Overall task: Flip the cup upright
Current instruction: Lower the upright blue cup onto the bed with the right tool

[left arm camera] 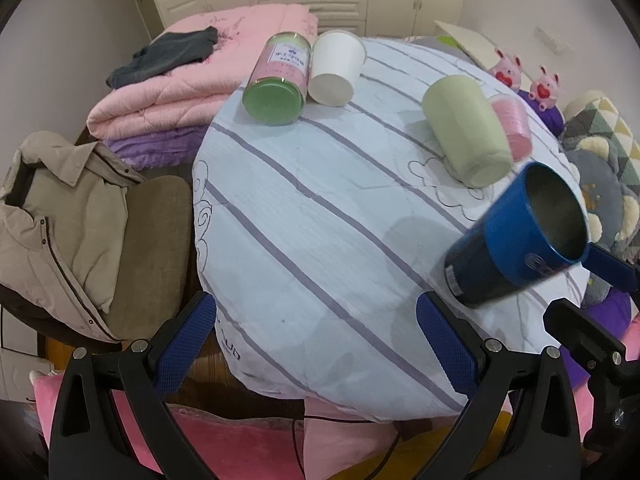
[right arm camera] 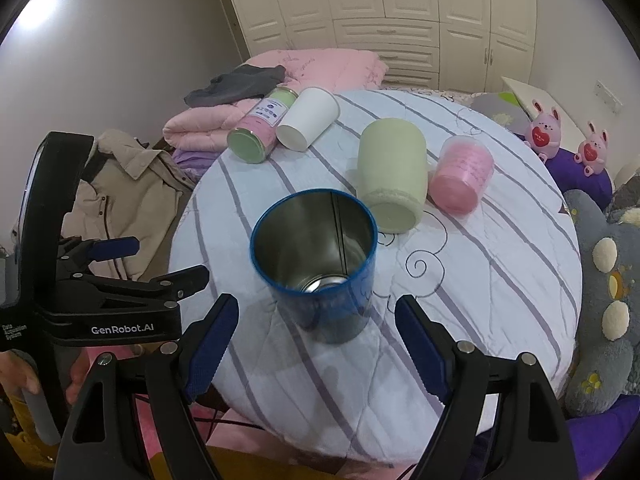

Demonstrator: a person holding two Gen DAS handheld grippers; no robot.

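A blue metal cup [right arm camera: 320, 264] stands upright on the round striped table [right arm camera: 480, 280], its open mouth up. In the left wrist view the blue cup [left arm camera: 520, 240] is at the right. My right gripper [right arm camera: 316, 344] is open, its fingers on either side just short of the cup, not touching it. My left gripper [left arm camera: 316, 344] is open and empty over the near table edge. A pale green cup [right arm camera: 394, 172], a pink cup [right arm camera: 460, 176], a white cup [right arm camera: 308, 122] and a green-lidded jar [right arm camera: 260, 128] stand upside down or lean on the table.
Folded pink quilts [left arm camera: 192, 80] with a grey cloth lie behind the table. A beige jacket [left arm camera: 60, 220] is on a chair at left. Plush toys [right arm camera: 548, 132] and cushions lie at right. White cupboards line the back wall.
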